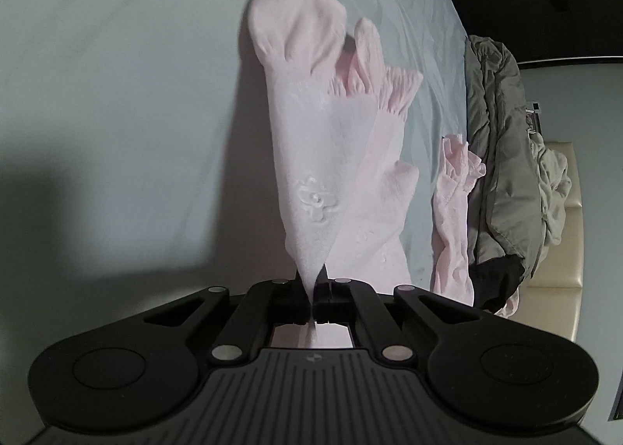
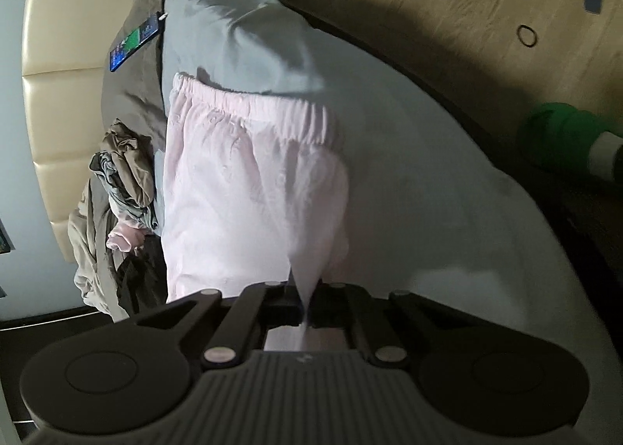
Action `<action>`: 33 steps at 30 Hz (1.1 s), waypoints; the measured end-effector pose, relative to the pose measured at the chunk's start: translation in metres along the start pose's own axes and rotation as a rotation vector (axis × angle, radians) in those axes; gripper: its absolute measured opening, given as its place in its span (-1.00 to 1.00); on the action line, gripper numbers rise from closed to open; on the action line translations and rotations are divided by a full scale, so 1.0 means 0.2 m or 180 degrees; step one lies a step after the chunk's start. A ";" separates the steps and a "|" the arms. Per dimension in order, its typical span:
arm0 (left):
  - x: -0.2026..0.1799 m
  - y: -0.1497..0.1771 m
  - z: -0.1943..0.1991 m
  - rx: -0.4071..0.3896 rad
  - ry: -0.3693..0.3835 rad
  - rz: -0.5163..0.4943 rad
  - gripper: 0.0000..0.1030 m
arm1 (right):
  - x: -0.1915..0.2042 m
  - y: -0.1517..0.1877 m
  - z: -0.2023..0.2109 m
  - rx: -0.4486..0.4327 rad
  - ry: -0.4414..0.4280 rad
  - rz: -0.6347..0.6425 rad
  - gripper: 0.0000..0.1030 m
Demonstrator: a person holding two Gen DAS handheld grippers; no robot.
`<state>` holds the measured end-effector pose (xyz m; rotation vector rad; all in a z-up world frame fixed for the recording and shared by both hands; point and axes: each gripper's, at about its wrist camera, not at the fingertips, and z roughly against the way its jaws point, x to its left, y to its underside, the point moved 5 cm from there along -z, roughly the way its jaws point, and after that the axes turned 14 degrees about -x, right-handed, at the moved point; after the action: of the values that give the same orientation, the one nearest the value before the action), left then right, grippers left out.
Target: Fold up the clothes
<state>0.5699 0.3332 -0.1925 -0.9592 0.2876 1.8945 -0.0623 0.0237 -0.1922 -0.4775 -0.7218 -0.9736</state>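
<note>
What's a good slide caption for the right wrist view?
Right gripper pinches pink elastic-waist pants on a pale blue bedsheet.

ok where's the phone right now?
Right wrist view, upper left: the phone lies screen lit on the grey pillow, next to the cream headboard and above the pink trousers.

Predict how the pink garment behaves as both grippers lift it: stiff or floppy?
Likely floppy: the pink garment drapes into a cone from the left gripper. Probably light, since thin folds pinched in the right gripper carry it. The elastic waistband may bunch.
</note>
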 end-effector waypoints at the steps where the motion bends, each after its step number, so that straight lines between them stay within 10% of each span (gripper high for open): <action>1: 0.01 0.00 0.03 -0.0014 -0.0003 0.0011 -1.00 | 0.00 0.00 0.02 0.0020 0.0011 0.0011 -0.95; 19: 0.04 -0.09 0.27 -0.0128 -0.0059 -0.0054 -1.00 | -0.09 -0.03 0.20 0.0159 0.0186 0.0090 -0.97; 33: -0.74 -0.03 -0.01 -0.0040 0.0562 -0.0379 -1.00 | 0.41 -0.12 0.10 0.0131 -0.0304 -0.0007 -0.97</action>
<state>0.6105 0.2400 -0.0860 -1.1298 0.3158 1.7087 -0.0599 -0.0220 -0.1165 -0.4896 -0.8268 -0.9411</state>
